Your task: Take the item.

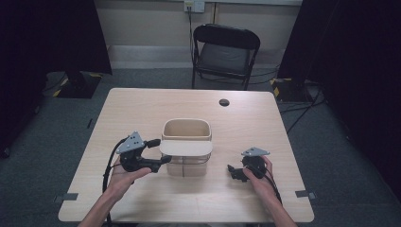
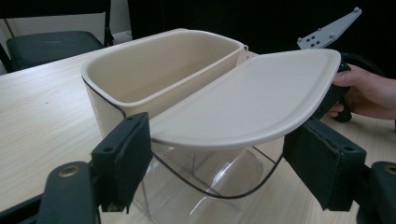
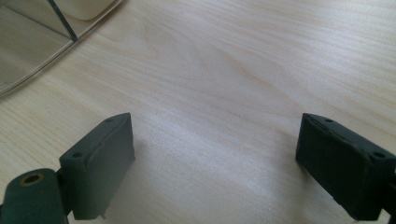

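Desk (image 1: 142, 104) of pale wood, seen from above. At its middle stands a clear-walled bin (image 2: 205, 172) with a cream inner tub (image 1: 186, 128) and a cream lid (image 2: 247, 100) swung half open toward the near edge. The left gripper (image 1: 163, 150), jaws spread wide, sits just beside the lid's left end, one jaw on either side of its rim, not yet pinching. The right gripper (image 1: 235, 172) rests open on the bare desk toward the near right corner, holding nothing. Closing carelessly on the thin rim could tip or slide the light bin.
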Demonstrator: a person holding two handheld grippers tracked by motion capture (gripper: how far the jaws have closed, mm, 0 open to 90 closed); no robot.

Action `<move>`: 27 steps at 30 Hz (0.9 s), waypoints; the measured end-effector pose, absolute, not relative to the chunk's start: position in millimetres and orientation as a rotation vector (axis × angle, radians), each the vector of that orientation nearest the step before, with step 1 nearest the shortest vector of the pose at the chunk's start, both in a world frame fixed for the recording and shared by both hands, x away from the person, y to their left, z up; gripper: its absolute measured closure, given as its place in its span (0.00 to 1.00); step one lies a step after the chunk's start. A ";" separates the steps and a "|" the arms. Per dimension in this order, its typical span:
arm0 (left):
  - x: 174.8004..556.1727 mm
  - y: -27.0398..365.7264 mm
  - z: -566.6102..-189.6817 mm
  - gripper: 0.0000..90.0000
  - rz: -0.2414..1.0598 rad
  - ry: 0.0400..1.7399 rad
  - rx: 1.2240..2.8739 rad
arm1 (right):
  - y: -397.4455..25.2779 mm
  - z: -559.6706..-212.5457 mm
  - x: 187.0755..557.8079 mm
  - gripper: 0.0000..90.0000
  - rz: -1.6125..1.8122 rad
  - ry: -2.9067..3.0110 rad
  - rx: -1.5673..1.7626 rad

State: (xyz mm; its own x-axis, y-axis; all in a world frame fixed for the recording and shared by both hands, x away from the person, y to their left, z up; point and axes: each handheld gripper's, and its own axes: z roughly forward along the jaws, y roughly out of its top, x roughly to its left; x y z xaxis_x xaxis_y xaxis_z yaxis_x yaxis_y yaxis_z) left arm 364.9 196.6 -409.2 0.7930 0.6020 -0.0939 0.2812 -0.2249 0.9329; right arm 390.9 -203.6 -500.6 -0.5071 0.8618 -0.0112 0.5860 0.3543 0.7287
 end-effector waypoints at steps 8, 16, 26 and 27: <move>369.1 196.5 -409.8 0.26 0.337 0.686 1.816 | -203.6 -500.6 391.0 0.12 0.955 2.228 1.268; 371.3 195.9 -407.5 0.26 0.341 0.682 1.807 | -203.6 -500.6 391.0 0.12 0.955 2.228 1.267; 373.8 195.8 -405.8 0.26 0.337 0.681 1.805 | -203.6 -500.6 391.0 0.12 0.955 2.228 1.267; 373.9 195.7 -405.5 0.26 0.337 0.681 1.802 | -203.6 -500.6 391.0 0.12 0.955 2.228 1.267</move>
